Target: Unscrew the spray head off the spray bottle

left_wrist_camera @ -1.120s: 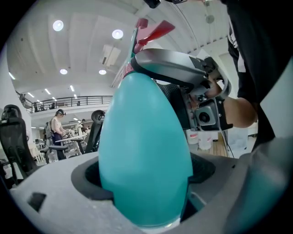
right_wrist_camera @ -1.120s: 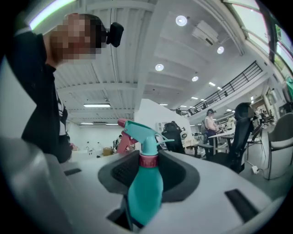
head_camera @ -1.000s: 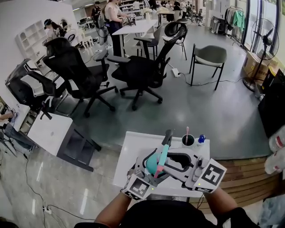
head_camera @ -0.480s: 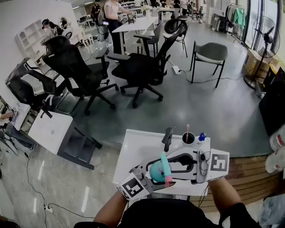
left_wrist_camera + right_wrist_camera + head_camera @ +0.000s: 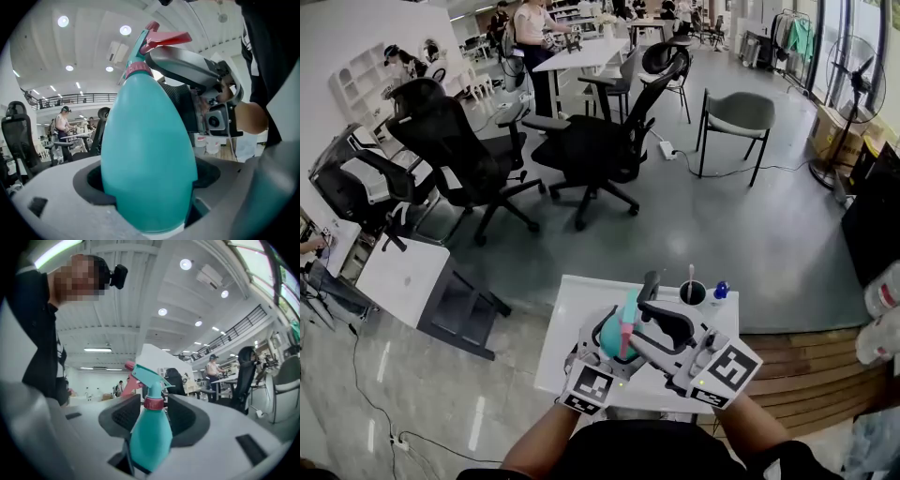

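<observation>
The left gripper (image 5: 149, 190) clamps the body of the teal spray bottle (image 5: 612, 339), held above the white table (image 5: 572, 305). The right gripper (image 5: 152, 412), its jaws just opening, stands around the pink collar (image 5: 153, 403) beneath the spray head (image 5: 146, 375), pads clear of it.

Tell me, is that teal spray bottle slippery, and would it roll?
Probably a bit slippery: the spray bottle looks smooth and egg-shaped where the left gripper clamps it. Lying down, it would likely roll only a little, since the spray head sticks out. It seems stiff plastic, not squashed by the grip.
</observation>
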A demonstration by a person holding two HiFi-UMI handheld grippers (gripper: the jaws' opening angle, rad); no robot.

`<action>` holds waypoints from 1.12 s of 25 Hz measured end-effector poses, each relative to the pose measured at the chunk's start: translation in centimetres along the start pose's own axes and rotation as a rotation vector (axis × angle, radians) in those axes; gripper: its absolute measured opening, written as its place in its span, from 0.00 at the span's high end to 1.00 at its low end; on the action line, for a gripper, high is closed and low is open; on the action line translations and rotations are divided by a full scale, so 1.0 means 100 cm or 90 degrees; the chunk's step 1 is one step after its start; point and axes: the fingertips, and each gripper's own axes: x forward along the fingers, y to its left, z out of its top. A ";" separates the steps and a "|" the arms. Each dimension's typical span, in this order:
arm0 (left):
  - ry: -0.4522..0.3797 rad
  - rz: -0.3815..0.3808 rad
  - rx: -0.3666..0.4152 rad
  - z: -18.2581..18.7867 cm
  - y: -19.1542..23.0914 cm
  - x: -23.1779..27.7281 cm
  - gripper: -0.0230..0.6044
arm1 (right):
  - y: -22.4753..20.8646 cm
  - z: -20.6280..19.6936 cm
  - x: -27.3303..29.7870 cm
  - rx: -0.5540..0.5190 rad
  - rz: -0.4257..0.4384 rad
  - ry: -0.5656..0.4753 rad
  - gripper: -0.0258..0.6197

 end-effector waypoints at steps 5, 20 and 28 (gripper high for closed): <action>0.037 0.048 0.015 -0.026 0.002 0.006 0.23 | -0.004 -0.009 0.009 0.001 -0.069 0.034 0.69; 0.010 -0.023 0.047 -0.016 -0.007 0.001 0.23 | 0.004 0.001 0.004 -0.019 0.043 0.038 0.74; -0.083 -0.186 0.071 0.029 -0.043 -0.011 0.23 | 0.033 0.018 -0.011 -0.011 0.218 0.034 0.75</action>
